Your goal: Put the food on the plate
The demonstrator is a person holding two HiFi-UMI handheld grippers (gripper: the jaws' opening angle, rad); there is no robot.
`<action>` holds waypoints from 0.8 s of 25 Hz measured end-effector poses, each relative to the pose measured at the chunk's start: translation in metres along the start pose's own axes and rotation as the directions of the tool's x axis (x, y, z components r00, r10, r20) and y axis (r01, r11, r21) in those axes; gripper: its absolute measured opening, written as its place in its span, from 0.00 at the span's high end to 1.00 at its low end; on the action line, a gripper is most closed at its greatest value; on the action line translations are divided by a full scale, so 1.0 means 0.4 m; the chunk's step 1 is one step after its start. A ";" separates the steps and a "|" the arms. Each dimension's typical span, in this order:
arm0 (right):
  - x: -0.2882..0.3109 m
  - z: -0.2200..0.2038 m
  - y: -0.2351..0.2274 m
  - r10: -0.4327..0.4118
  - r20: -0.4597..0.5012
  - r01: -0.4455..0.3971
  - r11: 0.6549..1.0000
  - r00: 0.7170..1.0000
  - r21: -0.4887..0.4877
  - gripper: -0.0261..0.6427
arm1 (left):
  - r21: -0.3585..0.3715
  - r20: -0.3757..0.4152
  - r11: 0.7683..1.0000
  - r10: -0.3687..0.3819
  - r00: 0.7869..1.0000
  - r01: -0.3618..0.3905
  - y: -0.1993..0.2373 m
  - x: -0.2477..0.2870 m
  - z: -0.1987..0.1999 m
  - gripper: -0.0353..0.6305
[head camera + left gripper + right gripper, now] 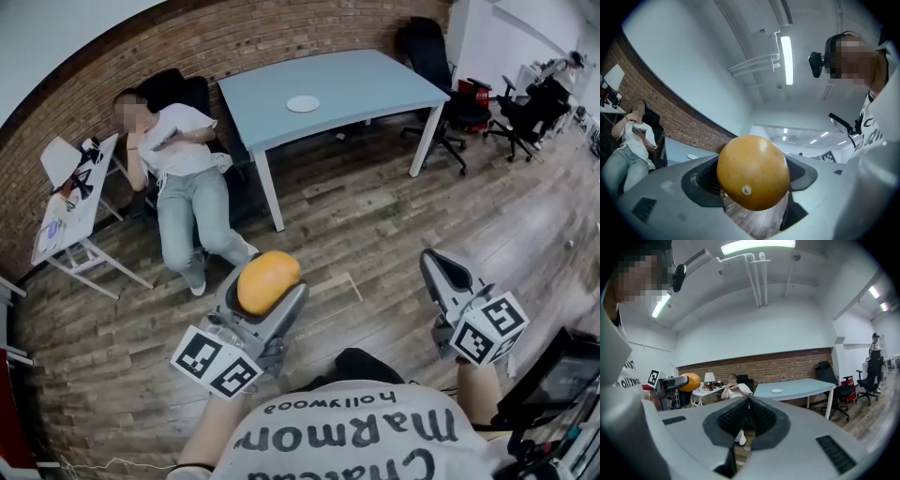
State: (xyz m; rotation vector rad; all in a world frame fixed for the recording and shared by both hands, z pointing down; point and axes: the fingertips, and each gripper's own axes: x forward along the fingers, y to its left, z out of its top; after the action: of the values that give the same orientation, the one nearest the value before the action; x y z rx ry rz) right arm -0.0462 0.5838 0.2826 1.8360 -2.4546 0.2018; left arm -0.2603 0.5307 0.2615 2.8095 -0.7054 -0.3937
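Clamped in the left claw (pixel 264 287), nearest of all, an orange (pixel 753 172) is gripped between both jaws and held above the wooden floor (pixel 375 225). The right claw (pixel 442 272) is carried empty, its jaws pressed together. The white plate (pixel 303 103) is seen on the pale blue bench (pixel 375 89), well apart from the fruit. The carrying step is judged to be in hand. Next, the orange would need to be brought across to the bench, lowered onto the plate and released.

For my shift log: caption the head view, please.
Left gripper holds an orange fruit over the floor; right gripper shut, empty; white plate waits on the far blue table.
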 end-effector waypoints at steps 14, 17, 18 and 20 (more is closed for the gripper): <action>0.266 0.048 -0.282 0.056 -0.005 -0.056 0.998 0.998 0.028 0.94 | 0.053 -0.027 0.998 0.039 0.999 -0.038 0.199 0.313 -0.010 0.42; 0.346 0.053 -0.353 0.080 -0.026 -0.079 0.996 0.996 0.028 0.94 | 0.067 -0.040 0.996 0.066 0.997 -0.063 0.267 0.398 -0.015 0.42; 0.373 0.047 -0.374 0.087 -0.046 -0.086 0.996 0.995 0.027 0.94 | 0.059 -0.042 0.996 0.073 0.996 -0.070 0.289 0.423 -0.018 0.42; 0.426 0.036 -0.405 0.107 -0.084 -0.105 0.994 0.991 0.026 0.94 | 0.040 -0.049 0.996 0.082 0.995 -0.080 0.328 0.467 -0.024 0.42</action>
State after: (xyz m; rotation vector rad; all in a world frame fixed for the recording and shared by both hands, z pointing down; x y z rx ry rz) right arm 0.0609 0.3749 0.3017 1.6686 -2.5026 0.3079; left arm -0.1550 0.3279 0.2682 2.8042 -0.8209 -0.2963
